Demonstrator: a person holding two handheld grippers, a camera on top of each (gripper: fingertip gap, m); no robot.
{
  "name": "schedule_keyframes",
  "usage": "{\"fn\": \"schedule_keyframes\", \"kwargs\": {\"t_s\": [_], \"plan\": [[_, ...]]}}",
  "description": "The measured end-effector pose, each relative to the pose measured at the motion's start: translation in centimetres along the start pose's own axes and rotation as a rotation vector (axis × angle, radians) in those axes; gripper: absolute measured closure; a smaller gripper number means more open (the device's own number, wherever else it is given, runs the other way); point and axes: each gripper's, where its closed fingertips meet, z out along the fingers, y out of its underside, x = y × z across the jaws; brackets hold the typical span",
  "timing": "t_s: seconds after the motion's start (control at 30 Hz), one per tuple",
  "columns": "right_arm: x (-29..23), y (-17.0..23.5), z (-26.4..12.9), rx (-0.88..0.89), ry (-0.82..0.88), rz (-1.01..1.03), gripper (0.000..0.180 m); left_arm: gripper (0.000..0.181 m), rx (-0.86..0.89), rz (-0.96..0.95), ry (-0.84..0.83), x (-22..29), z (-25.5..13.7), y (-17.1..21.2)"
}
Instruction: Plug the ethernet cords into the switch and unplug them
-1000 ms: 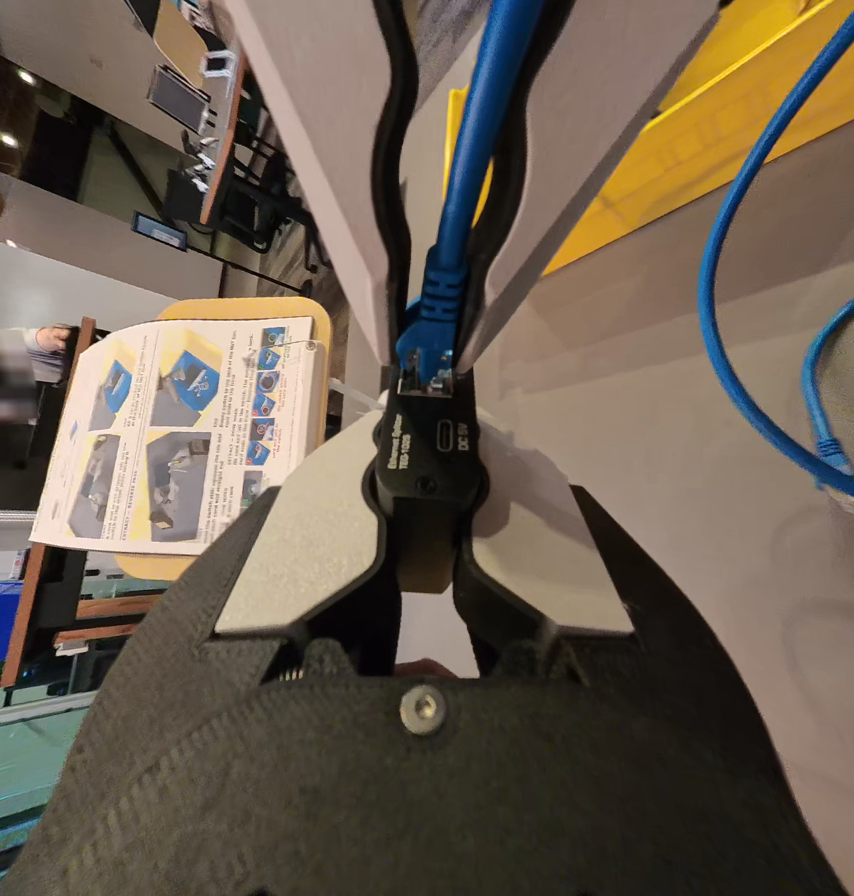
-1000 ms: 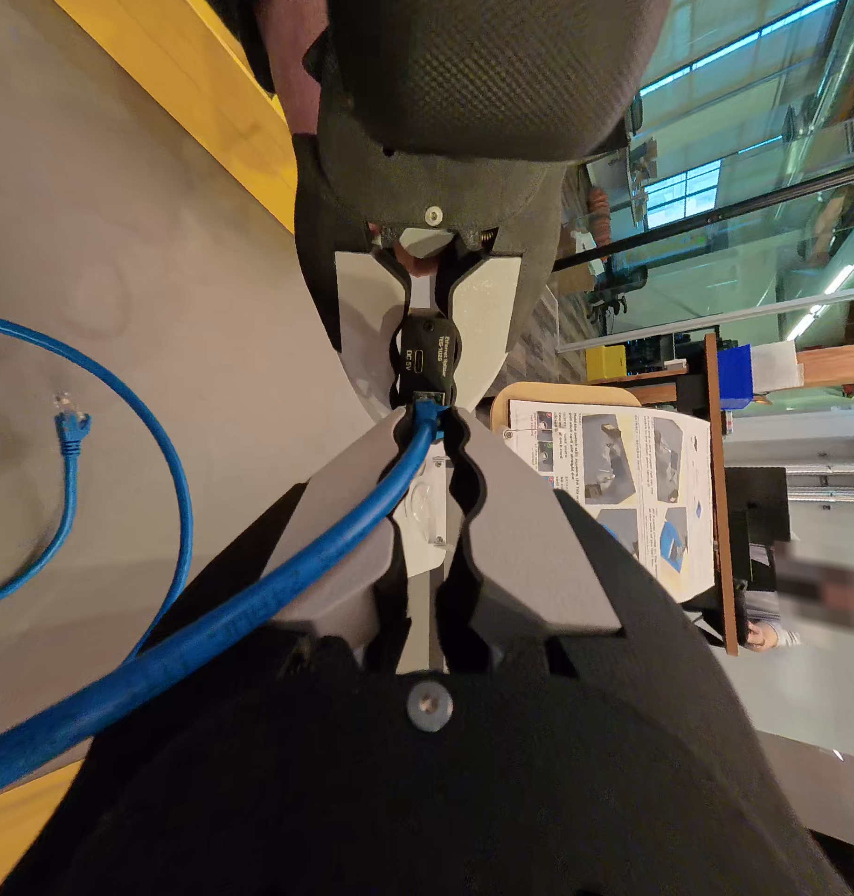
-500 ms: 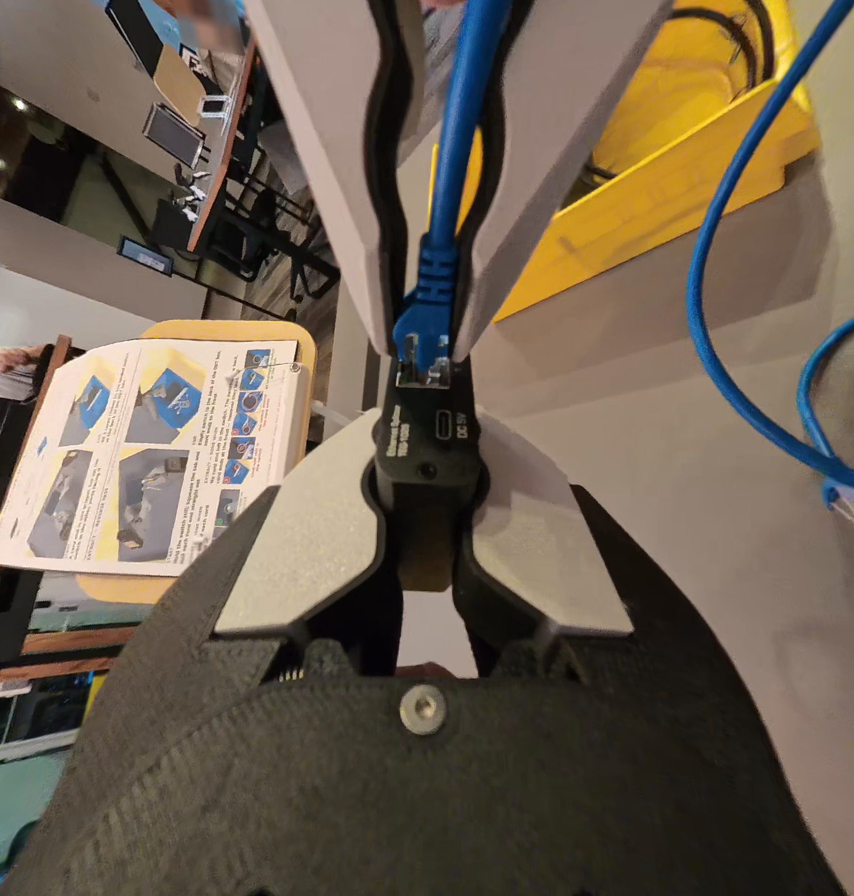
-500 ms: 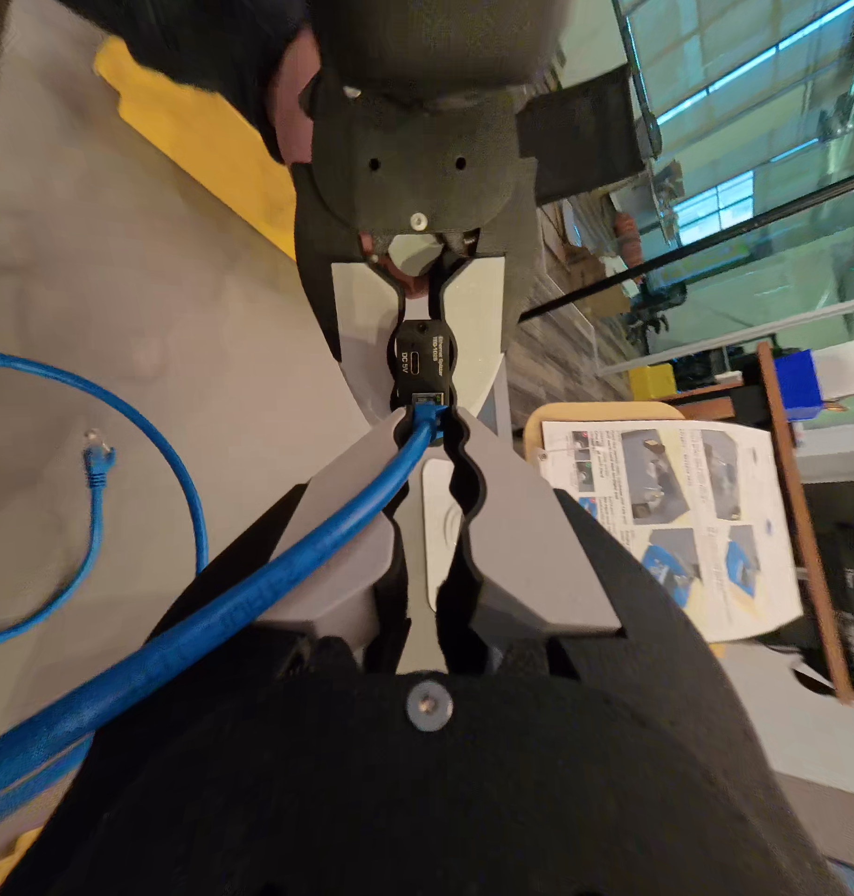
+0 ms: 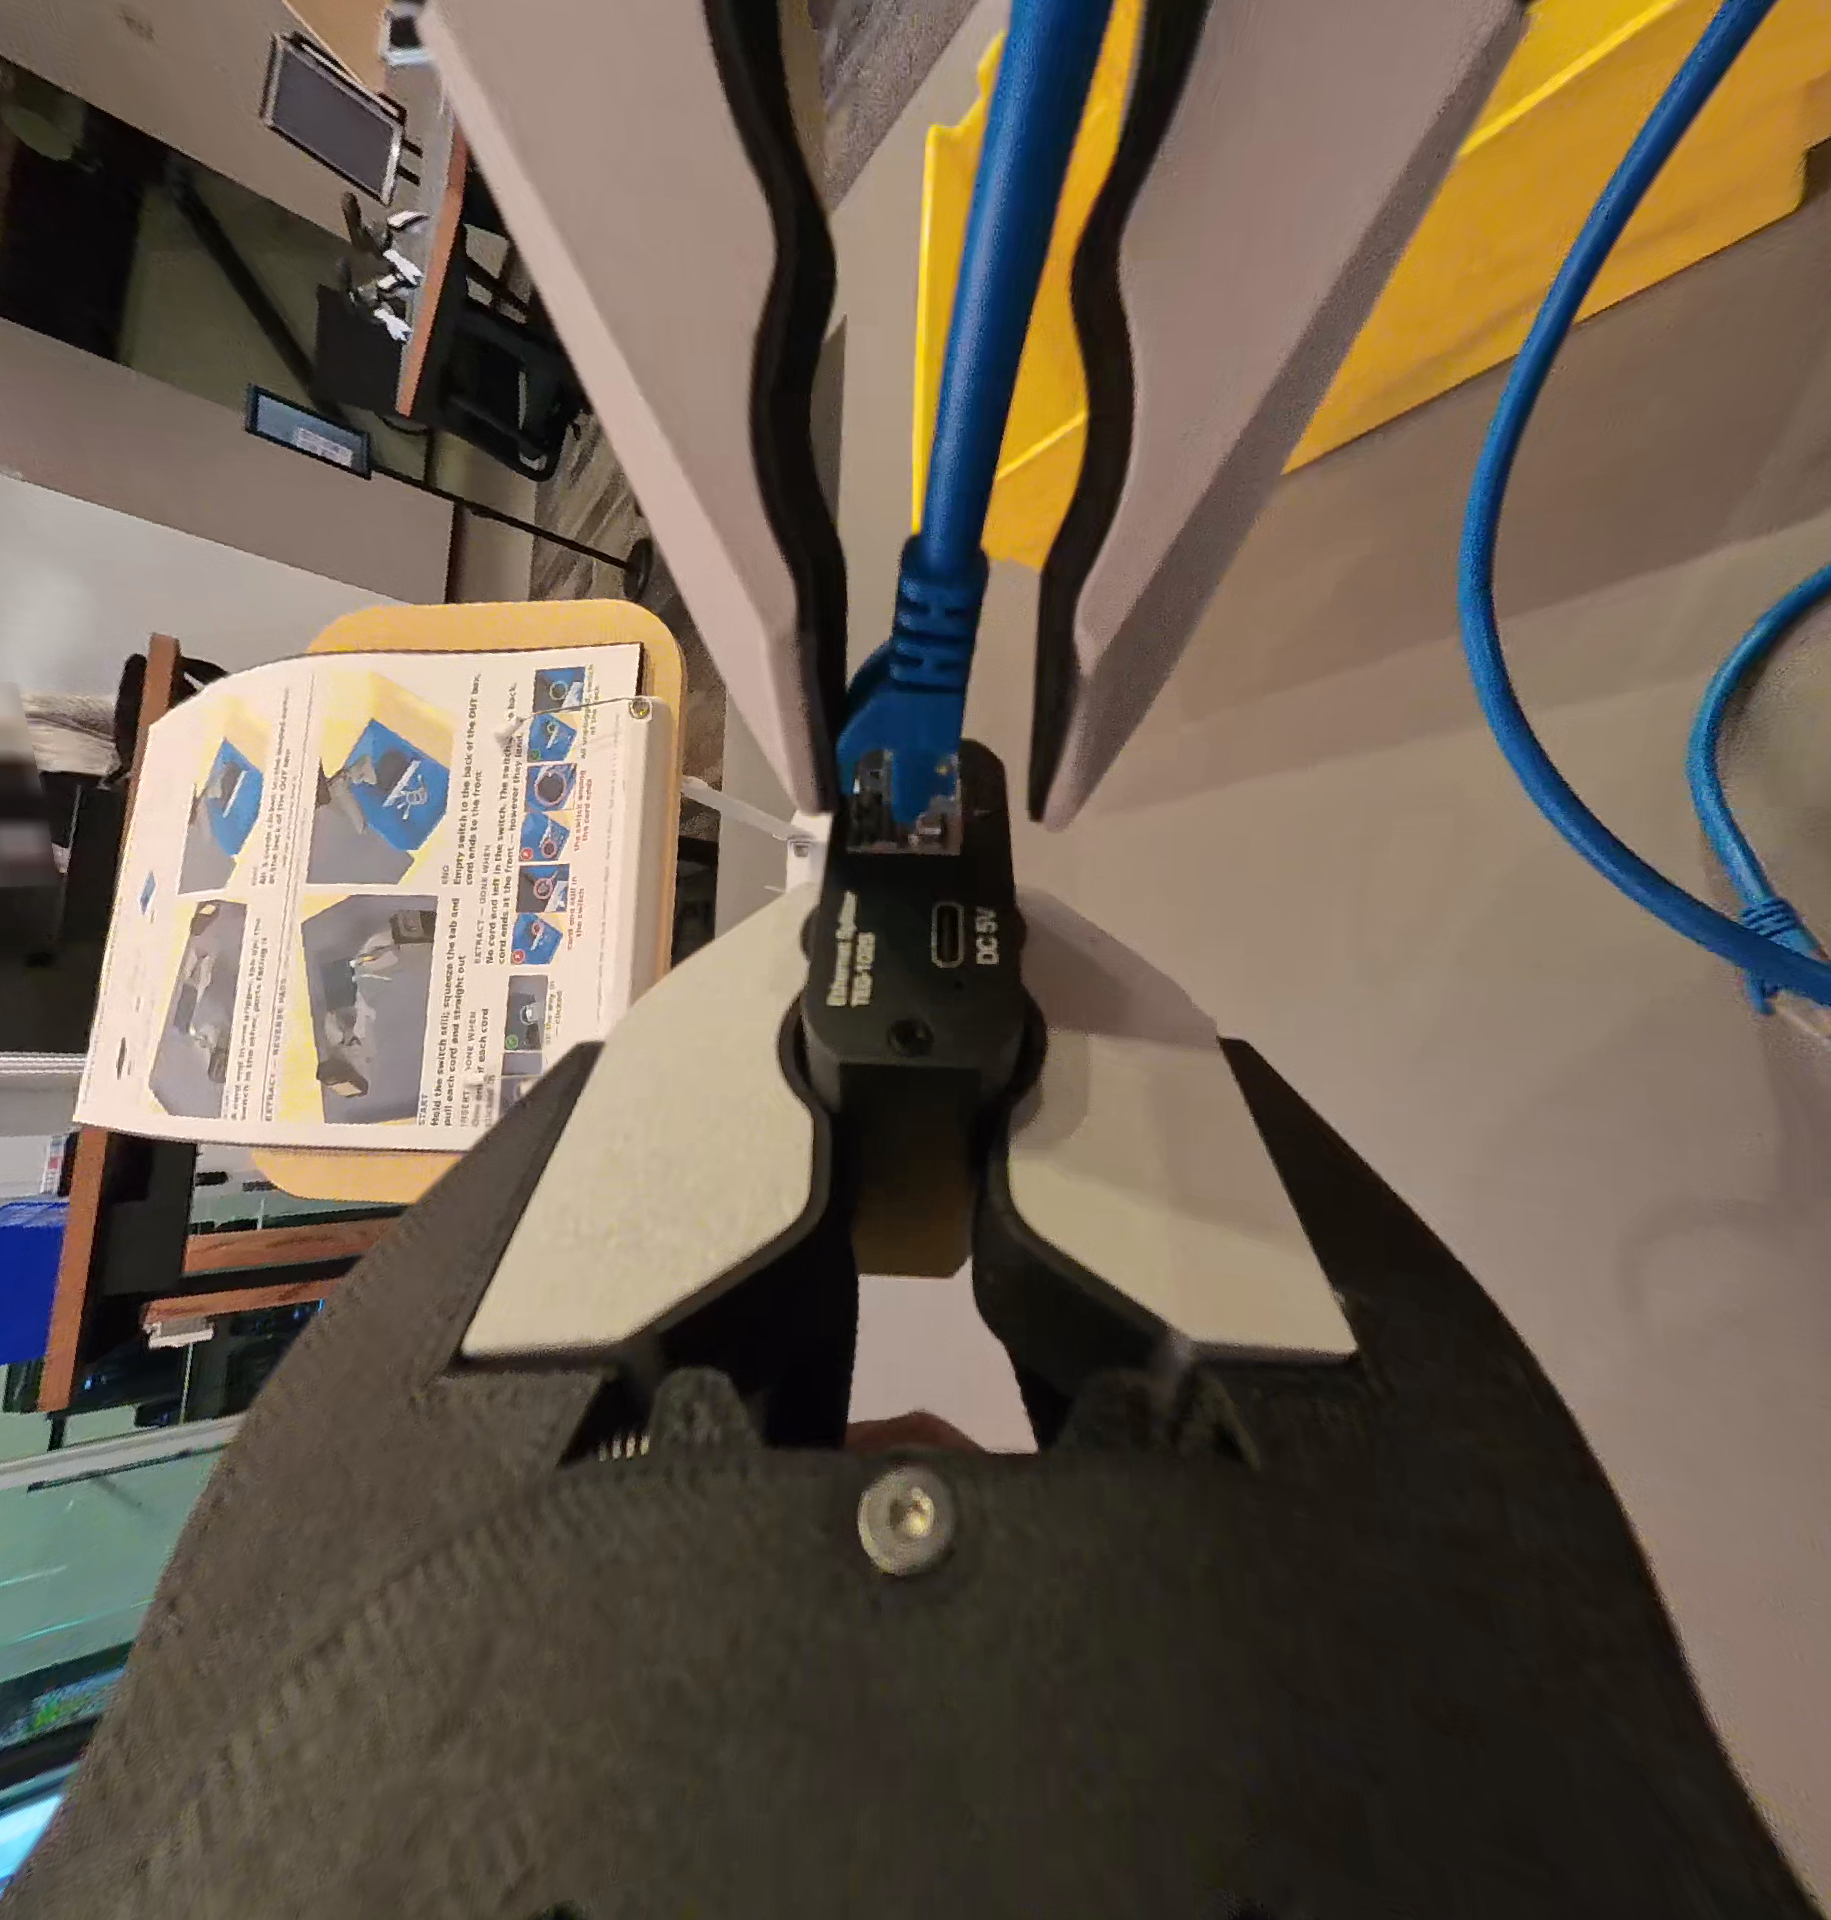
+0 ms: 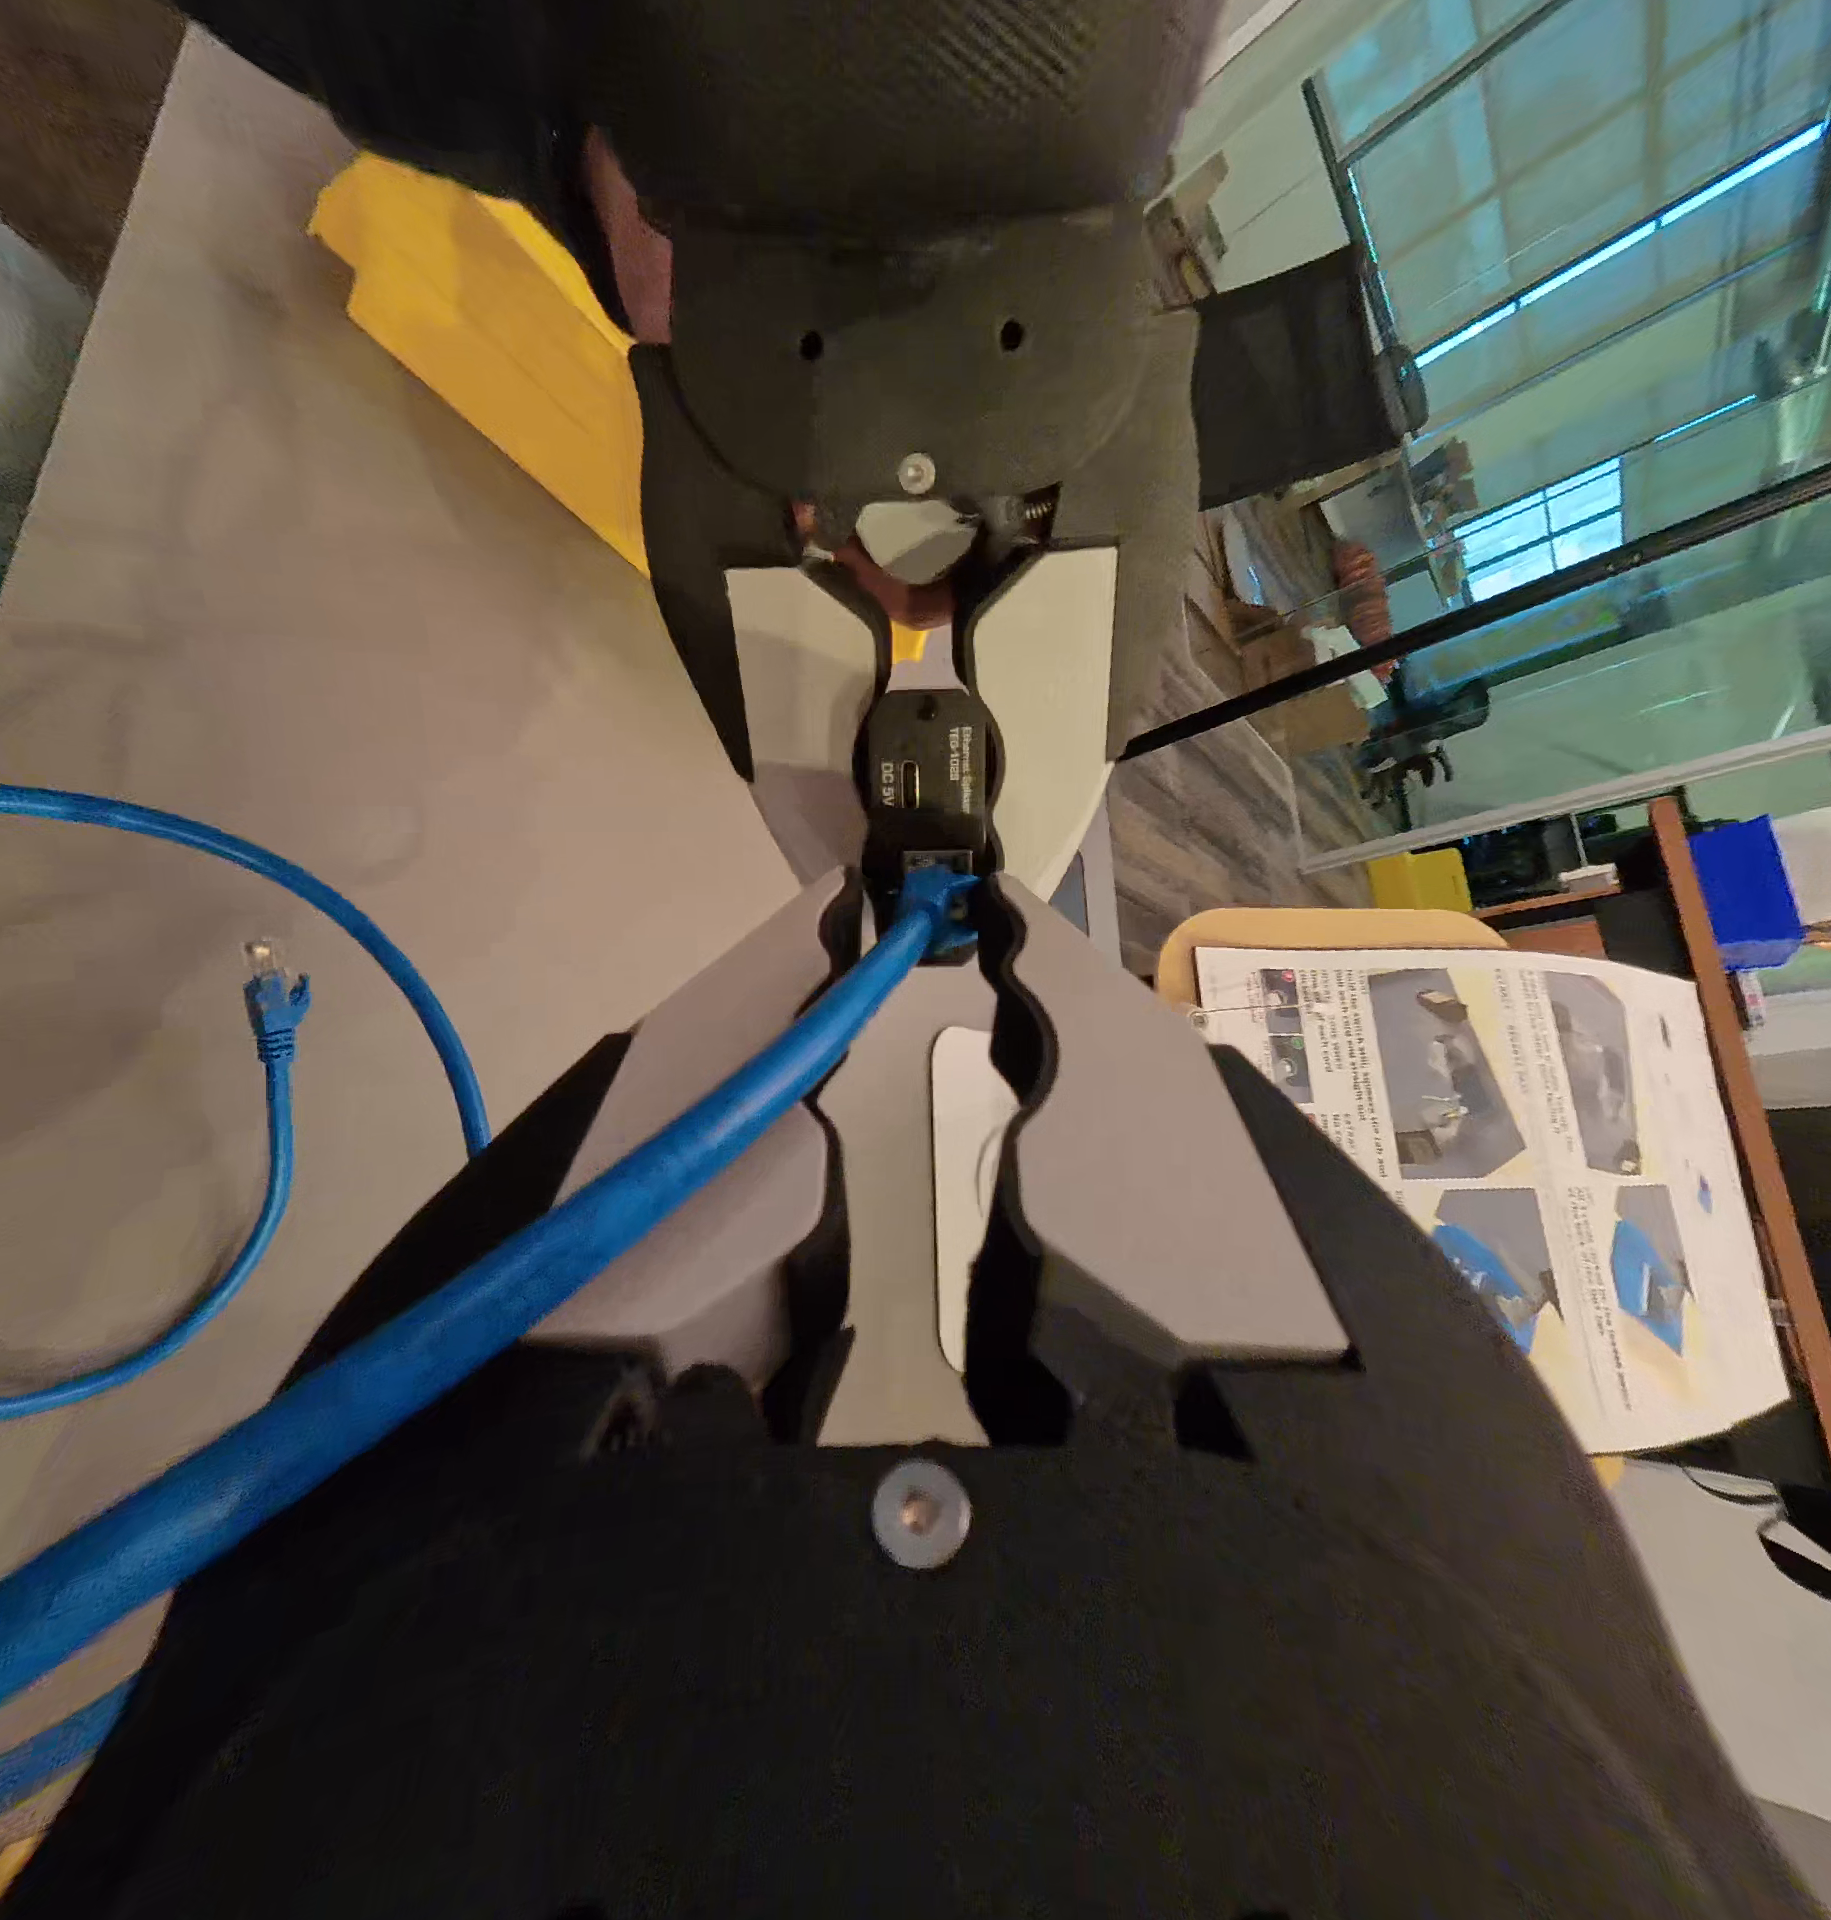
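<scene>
My left gripper (image 5: 916, 977) is shut on a small black ethernet switch (image 5: 916, 935) and holds it above the grey table (image 5: 1462, 1091). A blue ethernet cord's plug (image 5: 911, 727) sits in the switch's port. My right gripper (image 6: 921, 904) faces the switch. Its jaws are open on either side of the plug and do not press it. The cord (image 6: 578, 1216) runs back over its left finger. In the right wrist view the switch (image 6: 926, 790) is between the left gripper's fingers (image 6: 786, 675). A second blue cord's loose plug (image 6: 267, 977) lies on the table.
A yellow bin (image 5: 1410, 260) stands on the table behind the right gripper. An instruction sheet on a stand (image 5: 371, 894) is beyond the table edge. The loose cord loops across the table (image 6: 319, 644). Tip to tip, the grippers are about 5 centimetres apart.
My right gripper's jaws have spread apart and let go of the blue plug. The plug stays in the switch, and my left gripper still holds the switch.
</scene>
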Motion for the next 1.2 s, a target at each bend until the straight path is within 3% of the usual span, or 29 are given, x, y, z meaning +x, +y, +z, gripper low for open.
{"fn": "schedule_keyframes", "kwargs": {"t_s": [0.4,0.67,0.87,1.1,1.2], "plan": [[-0.1,0.6,-0.4,-0.103,-0.007,-0.100,0.169,0.155,-0.015,0.030,0.005,0.5,0.4,-0.3],[-0.1,0.2,-0.5,-0.017,-0.078,0.059,0.169,0.154,0.054,-0.039,0.025,0.7,0.5,-0.5],[-0.7,1.2,0.4,-0.151,0.028,-0.001,0.169,0.154,0.070,-0.098,0.023,1.4,1.2,0.4],[-0.5,0.4,-0.4,0.091,-0.096,0.281,0.168,0.154,0.162,-0.181,0.038,1.7,0.4,-0.7],[-0.8,0.6,-0.3,0.138,-0.115,0.311,0.169,0.153,0.143,-0.180,0.056,2.1,0.5,-0.7]]}}
